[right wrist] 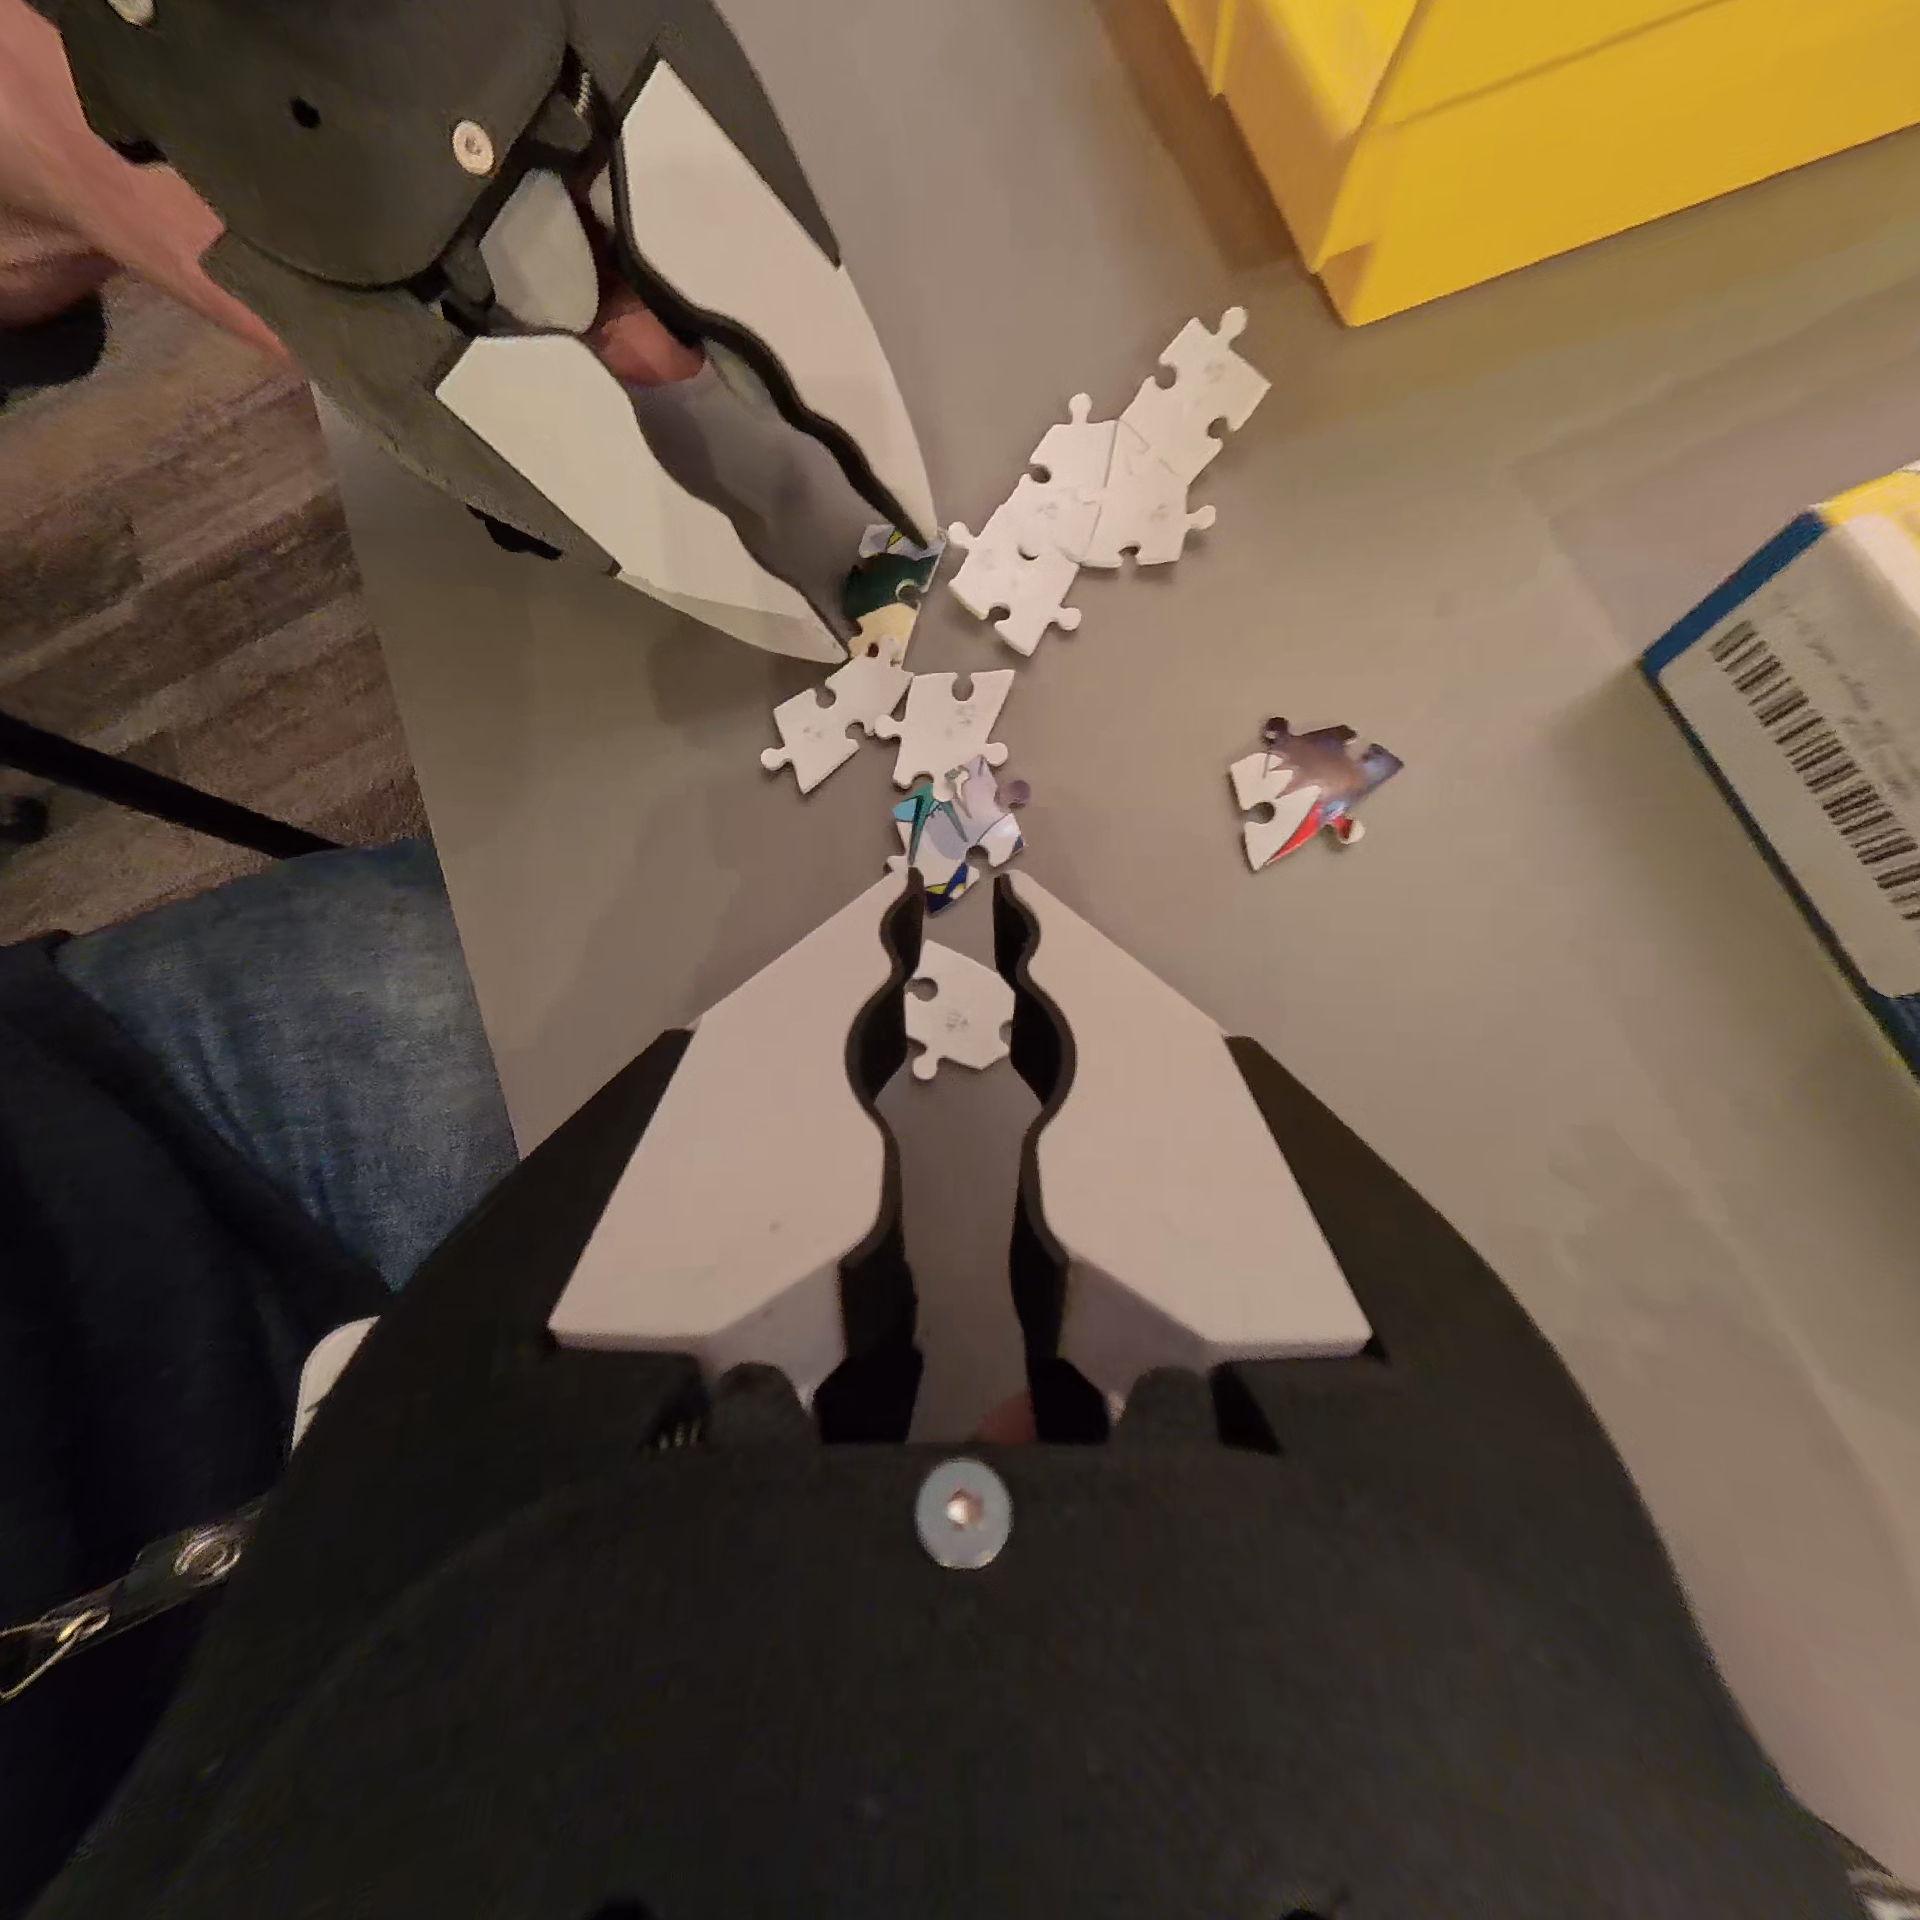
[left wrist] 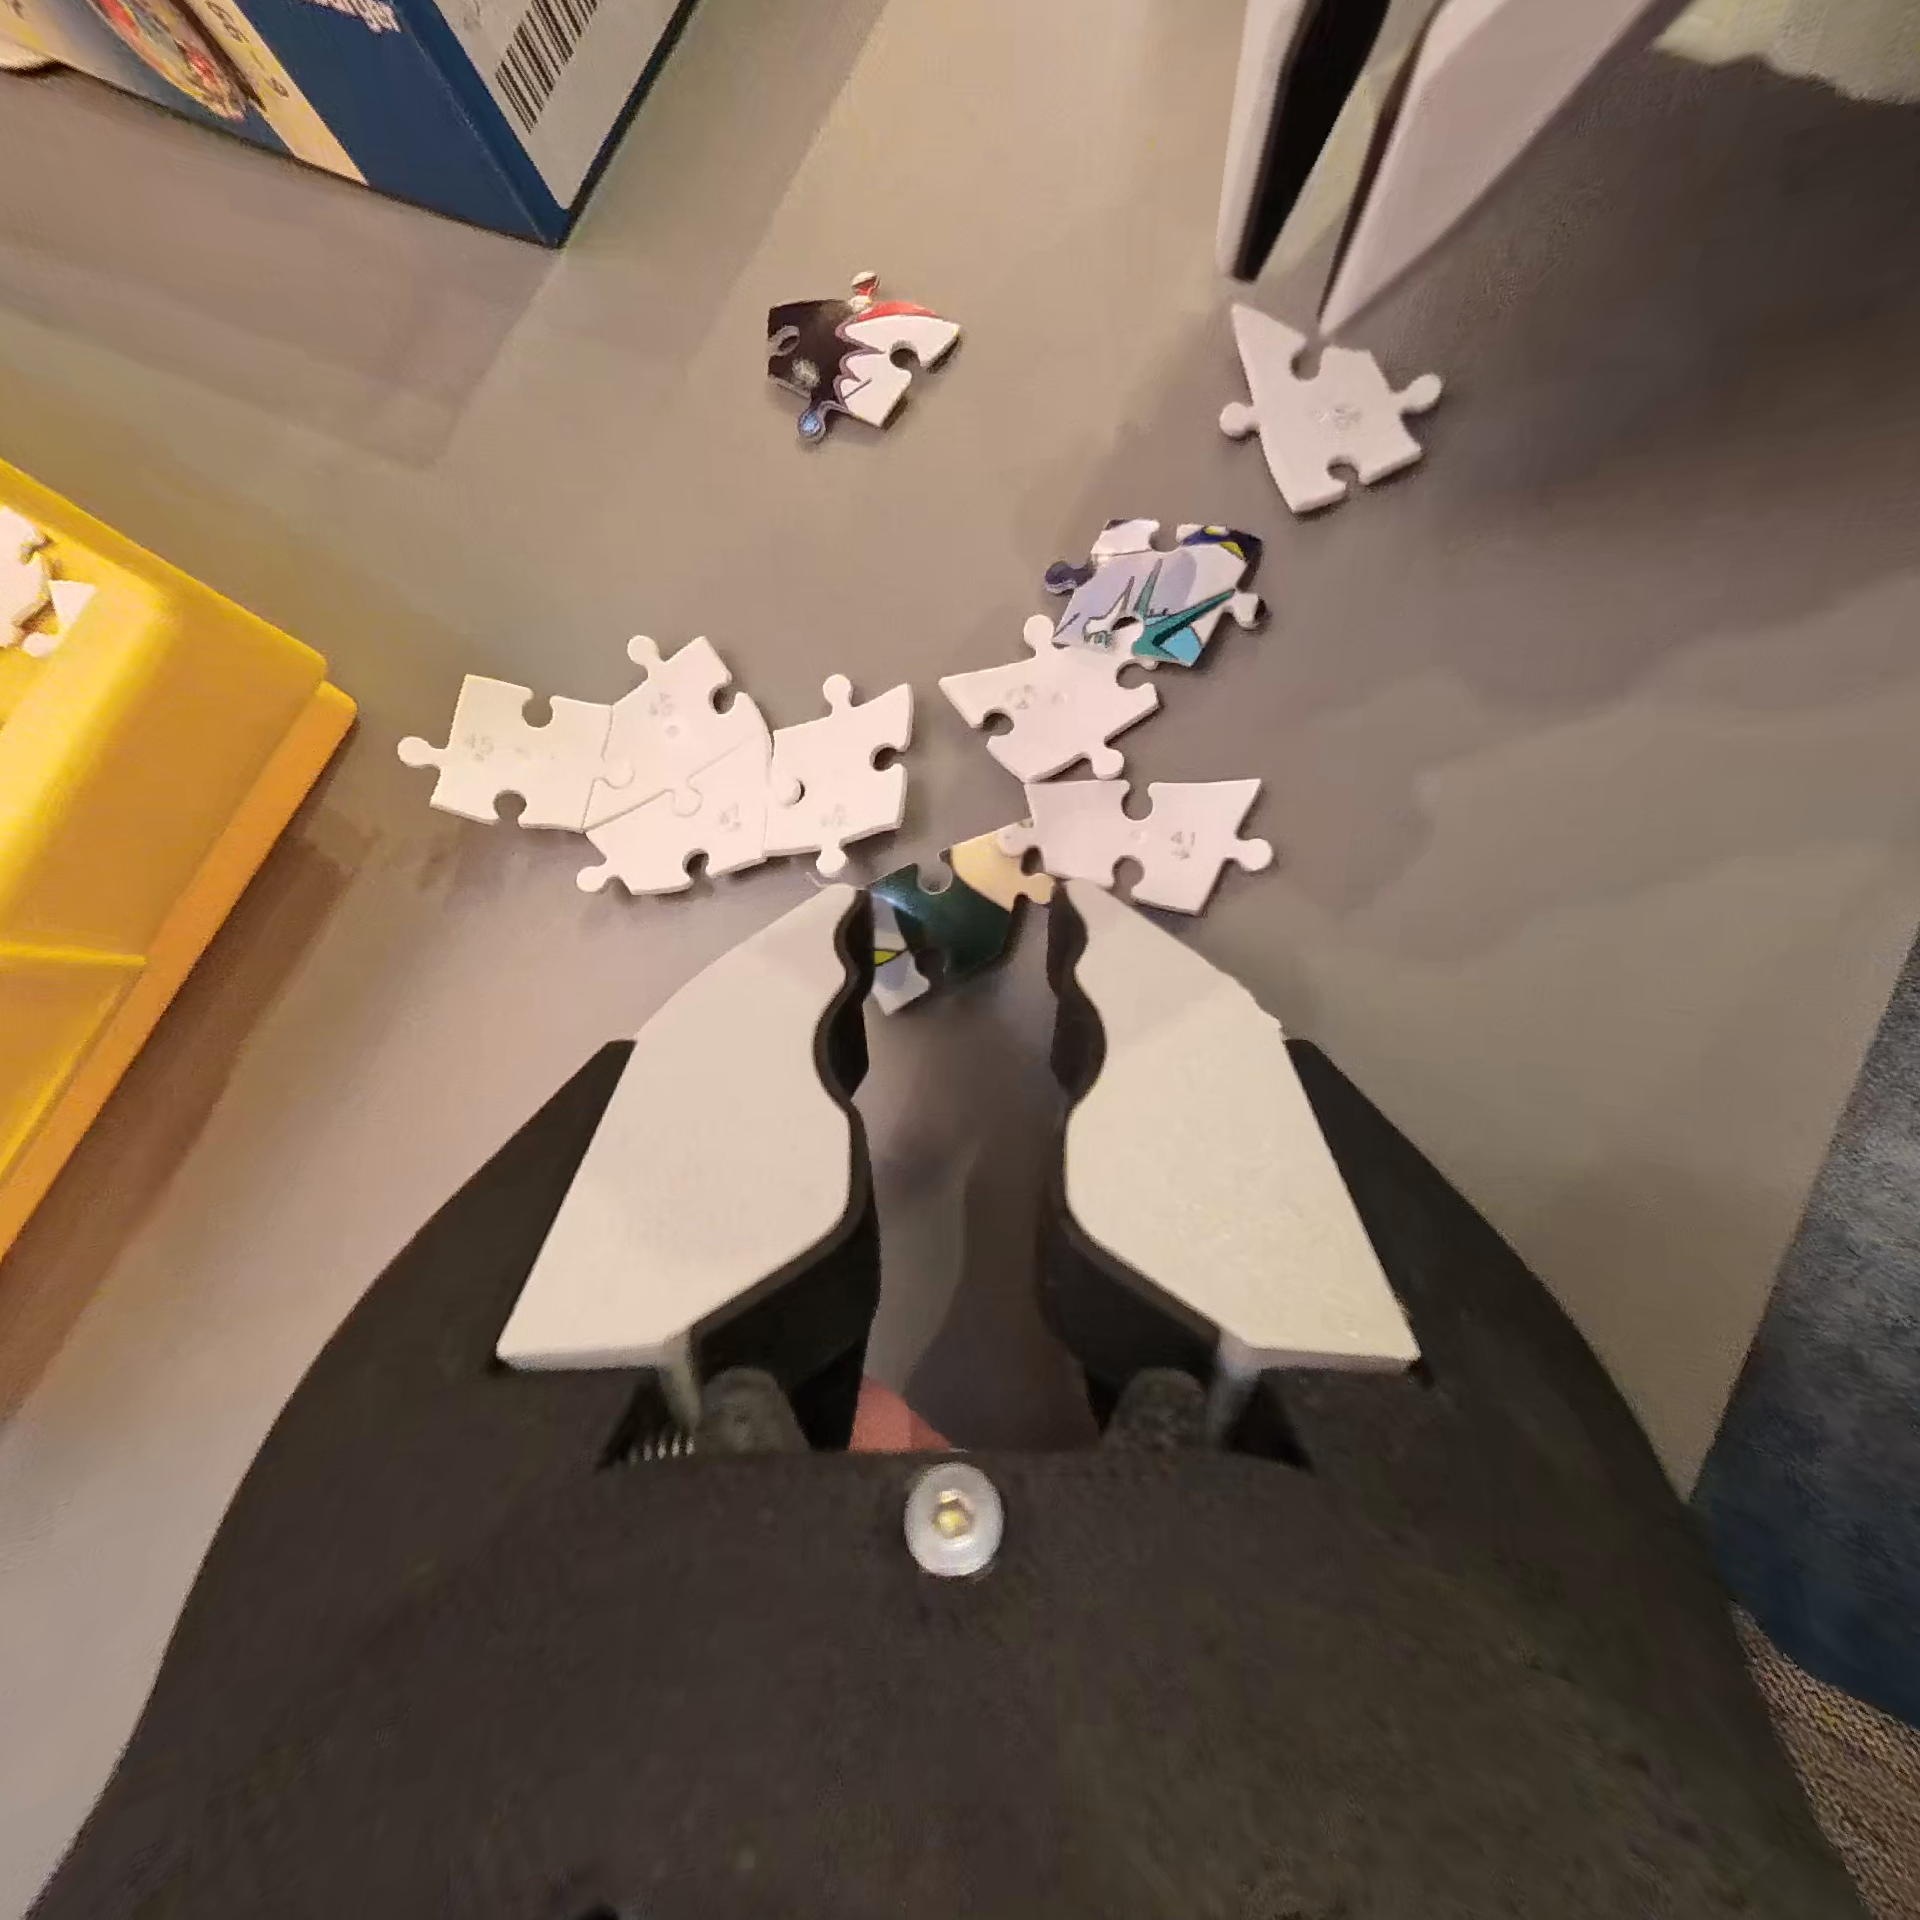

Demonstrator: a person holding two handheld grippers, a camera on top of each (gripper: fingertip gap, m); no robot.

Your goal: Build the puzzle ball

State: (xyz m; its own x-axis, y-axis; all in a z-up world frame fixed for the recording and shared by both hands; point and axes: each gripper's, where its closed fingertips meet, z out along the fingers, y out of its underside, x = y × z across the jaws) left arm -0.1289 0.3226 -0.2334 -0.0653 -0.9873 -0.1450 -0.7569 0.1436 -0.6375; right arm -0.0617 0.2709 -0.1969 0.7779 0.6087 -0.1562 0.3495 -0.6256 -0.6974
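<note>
- The puzzle ball is not built yet: its curved pieces lie loose on the grey tabletop (left wrist: 1558,935), most white side up.
- Four white pieces (left wrist: 665,769) overlap in a cluster, some seemingly joined; that looks like your started section. Two more white pieces (left wrist: 1101,769) lie just beside it.
- Your left claw (left wrist: 951,914) has its fingers apart, straddling a green piece (left wrist: 945,925) lying picture side up. Neither tip clearly presses it, so I judge this a pick-up about to happen.
- Your right claw (right wrist: 956,894) is also apart, with nothing held. A lone white piece (right wrist: 956,1013) lies on the tabletop under the gap between its fingers, and a pale blue piece (right wrist: 961,831) sits just past the tips.
- A red-and-dark piece (left wrist: 857,358) lies well apart from the rest.
- The white backs carry small embossed numbers and arrows, probably there to give the joining order.
- A yellow bin (left wrist: 125,831) holds more white pieces; the blue box (left wrist: 416,94) bears a barcode and print.
</note>
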